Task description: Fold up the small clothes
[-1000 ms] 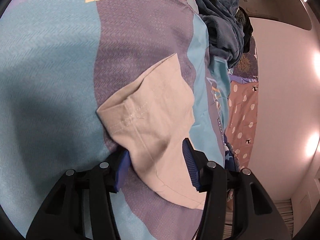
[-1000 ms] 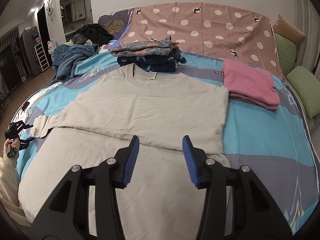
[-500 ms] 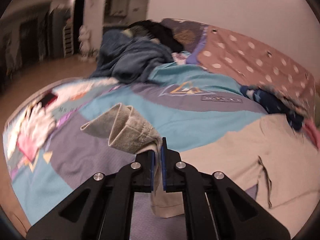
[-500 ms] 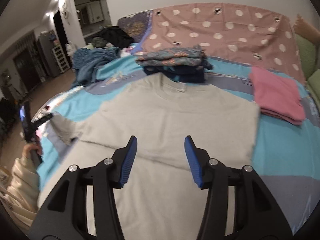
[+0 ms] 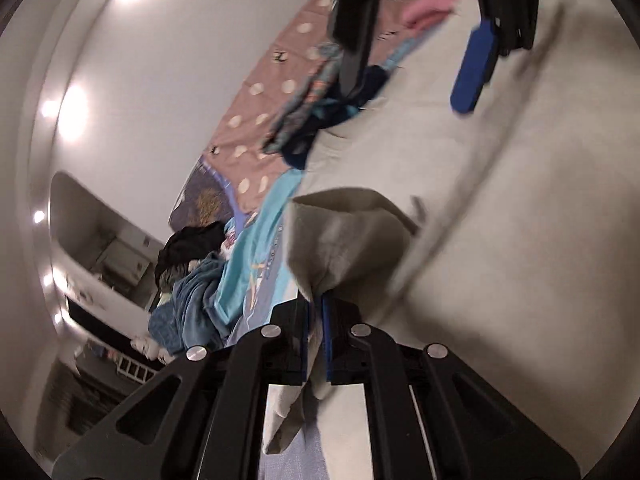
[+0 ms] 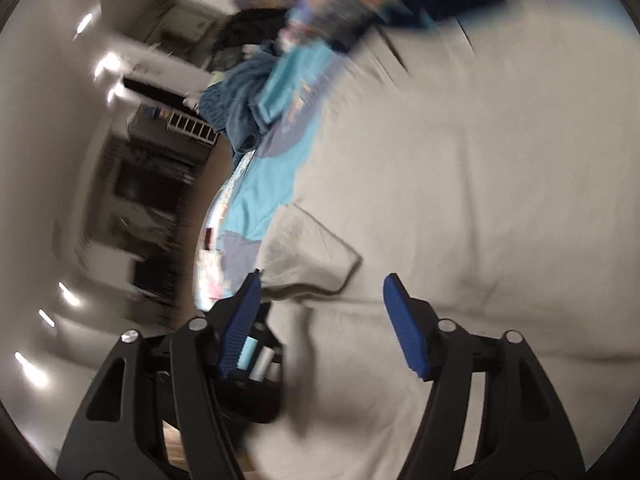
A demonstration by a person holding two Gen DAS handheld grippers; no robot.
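A beige T-shirt (image 5: 520,220) lies spread on the bed. My left gripper (image 5: 316,340) is shut on its sleeve (image 5: 344,236) and holds the sleeve lifted over the shirt's body. My right gripper (image 6: 320,320) is open and empty, tilted above the shirt (image 6: 480,180); the folded-in sleeve (image 6: 308,256) lies between its fingertips. The right gripper also shows at the top of the left wrist view (image 5: 420,40), with one blue pad (image 5: 474,68) over the shirt. Both views are blurred and rotated.
Folded patterned clothes (image 5: 316,100) and a pink garment (image 5: 432,0) lie beyond the shirt. A heap of blue and black clothes (image 5: 192,280) sits at the bed's edge. The blue and purple bedsheet (image 6: 264,188) shows beside the shirt.
My left gripper has closed on the sleeve and carried it up and over towards the shirt's body. My right gripper has swung down and left towards the sleeve side, staying open.
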